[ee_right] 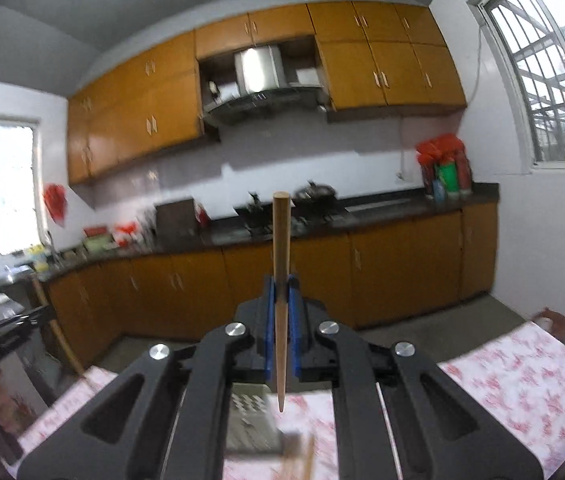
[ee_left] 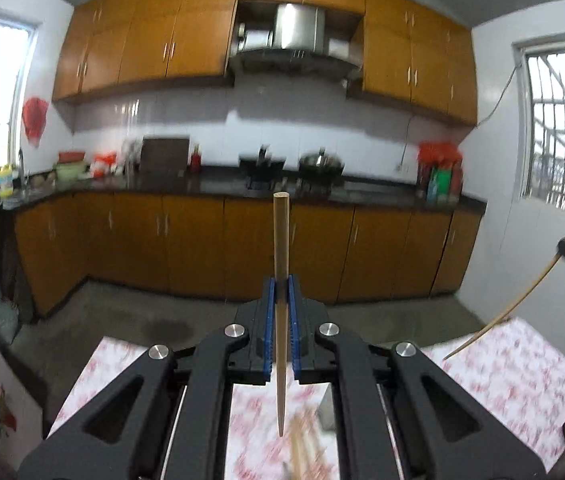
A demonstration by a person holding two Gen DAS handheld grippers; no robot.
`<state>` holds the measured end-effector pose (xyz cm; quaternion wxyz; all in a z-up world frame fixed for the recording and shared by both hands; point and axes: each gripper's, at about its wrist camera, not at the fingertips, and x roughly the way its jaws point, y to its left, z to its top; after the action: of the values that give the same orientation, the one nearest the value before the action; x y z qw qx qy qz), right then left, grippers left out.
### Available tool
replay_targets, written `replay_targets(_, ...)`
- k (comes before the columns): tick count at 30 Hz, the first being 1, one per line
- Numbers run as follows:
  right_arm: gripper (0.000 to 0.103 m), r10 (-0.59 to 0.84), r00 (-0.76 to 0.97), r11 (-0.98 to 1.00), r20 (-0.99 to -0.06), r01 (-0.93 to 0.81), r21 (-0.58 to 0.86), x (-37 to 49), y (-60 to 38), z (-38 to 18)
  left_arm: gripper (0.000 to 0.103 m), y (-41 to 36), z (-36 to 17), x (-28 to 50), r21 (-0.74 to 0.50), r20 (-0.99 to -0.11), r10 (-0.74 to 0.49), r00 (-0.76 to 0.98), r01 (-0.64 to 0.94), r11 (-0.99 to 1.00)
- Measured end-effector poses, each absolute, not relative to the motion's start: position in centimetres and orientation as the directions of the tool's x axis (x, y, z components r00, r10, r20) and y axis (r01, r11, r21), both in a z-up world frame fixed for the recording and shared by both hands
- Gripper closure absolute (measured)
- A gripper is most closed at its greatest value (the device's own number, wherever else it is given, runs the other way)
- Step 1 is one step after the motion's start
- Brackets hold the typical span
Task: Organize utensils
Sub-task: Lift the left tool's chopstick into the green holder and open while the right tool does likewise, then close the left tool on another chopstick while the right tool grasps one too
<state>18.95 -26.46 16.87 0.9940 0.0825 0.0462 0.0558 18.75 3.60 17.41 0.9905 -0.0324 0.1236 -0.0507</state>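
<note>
we have one chopstick [ee_left: 281,300] pinched in the left gripper [ee_left: 281,292], another chopstick [ee_right: 281,304] in the right gripper [ee_right: 281,292]; loose chopsticks [ee_left: 302,448] at the frame's bottom remain unsorted.

A home kitchen: wooden cabinets [ee_left: 154,40], range hood [ee_left: 294,46], stove countertop [ee_left: 218,184].

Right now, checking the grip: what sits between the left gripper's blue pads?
In the left wrist view, a single wooden chopstick stands upright between the left gripper pads, clamped, tip down.
</note>
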Motion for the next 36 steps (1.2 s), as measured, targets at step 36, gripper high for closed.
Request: replay_targets(36,0.054,0.022,0.962,0.977,-0.273,0.037,0.209,17.3,-28.2,9.7,0.059,3.2,13.8,16.8,-0.257,-0.219,-0.209,0.953,0.150,0.955)
